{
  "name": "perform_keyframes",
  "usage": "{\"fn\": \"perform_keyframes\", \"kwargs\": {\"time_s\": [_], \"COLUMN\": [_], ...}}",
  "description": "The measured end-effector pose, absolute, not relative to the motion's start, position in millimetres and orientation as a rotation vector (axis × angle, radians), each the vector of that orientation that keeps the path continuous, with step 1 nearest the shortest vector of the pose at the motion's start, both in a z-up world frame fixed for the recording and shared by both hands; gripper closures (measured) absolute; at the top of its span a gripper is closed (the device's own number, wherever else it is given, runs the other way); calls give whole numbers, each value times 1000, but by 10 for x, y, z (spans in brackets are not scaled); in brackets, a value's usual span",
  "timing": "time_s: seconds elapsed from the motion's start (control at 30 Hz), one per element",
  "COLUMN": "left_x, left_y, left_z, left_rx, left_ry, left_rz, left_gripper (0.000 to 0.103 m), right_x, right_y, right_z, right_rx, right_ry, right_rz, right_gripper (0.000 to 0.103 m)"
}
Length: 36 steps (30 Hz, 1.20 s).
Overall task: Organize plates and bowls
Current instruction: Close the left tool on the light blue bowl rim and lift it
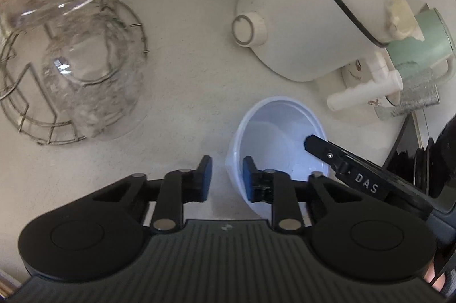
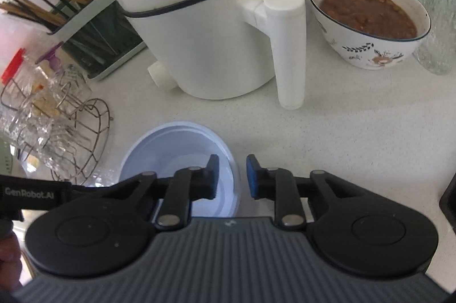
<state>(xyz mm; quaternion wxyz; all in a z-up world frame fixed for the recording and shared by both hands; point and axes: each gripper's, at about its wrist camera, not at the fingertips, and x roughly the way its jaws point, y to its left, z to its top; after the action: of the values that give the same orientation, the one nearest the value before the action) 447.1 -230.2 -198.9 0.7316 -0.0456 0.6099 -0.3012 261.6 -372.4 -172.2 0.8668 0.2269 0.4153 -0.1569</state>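
Note:
A pale blue-white plastic bowl point(image 1: 273, 137) stands on the white counter. It also shows in the right wrist view point(image 2: 176, 146). My left gripper point(image 1: 226, 179) is open and straddles the bowl's near-left rim, one finger inside and one outside. My right gripper point(image 2: 232, 176) is open and straddles the bowl's right rim the same way. The right gripper's finger point(image 1: 322, 149) reaches into the bowl in the left wrist view. Neither pair of pads is closed on the rim.
A white electric pot point(image 2: 205, 26) with a long handle stands behind the bowl. A floral bowl of brown food point(image 2: 367, 18) sits at the right. A wire rack with clear glassware point(image 1: 79, 69) is at the left. A chopstick holder point(image 2: 85, 26) is at the back left.

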Motion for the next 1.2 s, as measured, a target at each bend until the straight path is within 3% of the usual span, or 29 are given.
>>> {"fn": "perform_keyframes", "kwargs": {"time_s": [0.13,0.47,1.2], "left_x": [4485,4418,3560], "left_y": [-2414,-2387,-1862], "left_z": [-2038,-1847,-991], "left_rx": [-96,-104,-168], "left_ry": [1348,1301,1067], "left_rz": [-689,-682,-633], "left_gripper": [93,93,93], "right_x": [2644,2602,2019], "right_y": [-3764,-3816,-3576], "right_z": [-1764,-1710,-1105], "right_rx": [503,563,509], "right_ry": [886,906,716], "right_rz": [-325,-299,-152], "right_gripper": [89,92,91]}}
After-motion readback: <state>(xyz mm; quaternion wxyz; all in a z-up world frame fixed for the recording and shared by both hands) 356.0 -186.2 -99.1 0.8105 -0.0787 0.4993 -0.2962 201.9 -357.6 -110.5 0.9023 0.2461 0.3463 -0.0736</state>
